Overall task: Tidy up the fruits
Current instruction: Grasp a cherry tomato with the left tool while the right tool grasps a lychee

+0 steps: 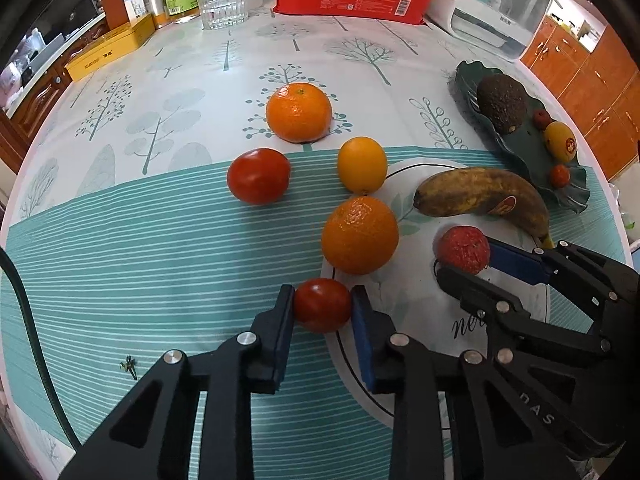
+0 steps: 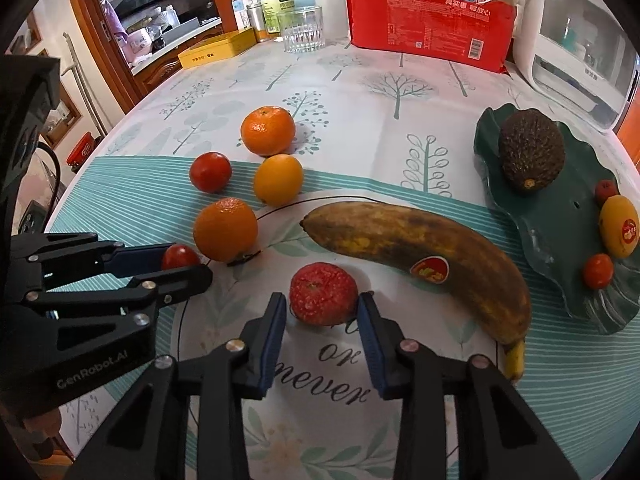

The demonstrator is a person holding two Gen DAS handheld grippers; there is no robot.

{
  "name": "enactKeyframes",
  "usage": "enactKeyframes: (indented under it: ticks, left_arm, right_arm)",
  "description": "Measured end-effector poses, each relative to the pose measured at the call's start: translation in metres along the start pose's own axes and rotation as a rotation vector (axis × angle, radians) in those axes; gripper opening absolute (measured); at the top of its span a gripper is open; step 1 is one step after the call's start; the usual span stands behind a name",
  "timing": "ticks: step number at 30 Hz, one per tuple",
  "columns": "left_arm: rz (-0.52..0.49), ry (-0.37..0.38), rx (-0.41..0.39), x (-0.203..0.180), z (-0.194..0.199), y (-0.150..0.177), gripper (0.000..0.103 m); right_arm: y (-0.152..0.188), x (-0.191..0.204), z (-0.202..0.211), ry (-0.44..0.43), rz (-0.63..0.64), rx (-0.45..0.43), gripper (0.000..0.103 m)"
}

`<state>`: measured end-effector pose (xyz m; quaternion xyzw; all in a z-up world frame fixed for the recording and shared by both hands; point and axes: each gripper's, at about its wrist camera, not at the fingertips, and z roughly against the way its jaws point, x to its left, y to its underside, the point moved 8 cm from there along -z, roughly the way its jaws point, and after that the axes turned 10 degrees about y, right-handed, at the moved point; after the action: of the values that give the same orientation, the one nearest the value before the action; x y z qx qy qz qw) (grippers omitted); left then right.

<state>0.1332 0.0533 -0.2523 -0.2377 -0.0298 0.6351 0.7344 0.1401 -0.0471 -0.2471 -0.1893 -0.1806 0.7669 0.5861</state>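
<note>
My left gripper (image 1: pixel 322 307) is shut on a small red tomato (image 1: pixel 322 305), also seen in the right wrist view (image 2: pixel 179 257). My right gripper (image 2: pixel 322 308) is open around a wrinkled red fruit (image 2: pixel 323 293) on the table; its pads stand just off both sides. It also shows in the left wrist view (image 1: pixel 463 249). A brown banana (image 2: pixel 420 248), two oranges (image 2: pixel 225 229) (image 2: pixel 267 130), a yellow citrus (image 2: pixel 278 179) and another tomato (image 2: pixel 210 172) lie on the table. A green leaf plate (image 2: pixel 560 232) at the right holds an avocado (image 2: pixel 531 153) and small fruits.
A glass (image 2: pixel 303 29), bottles, a yellow box (image 2: pixel 218 49), a red pack of cups (image 2: pixel 430 20) and a white appliance (image 2: pixel 580 44) stand along the far edge. A round white placemat (image 2: pixel 340 360) lies under my right gripper.
</note>
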Motion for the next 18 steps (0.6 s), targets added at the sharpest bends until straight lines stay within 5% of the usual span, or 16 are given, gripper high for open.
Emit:
enactKeyframes:
  ticks: [18]
  left_arm:
    - [0.023, 0.000, -0.011, -0.002, 0.016, 0.006, 0.026]
  right_arm:
    - [0.001, -0.003, 0.013, -0.024, -0.023, -0.014, 0.033]
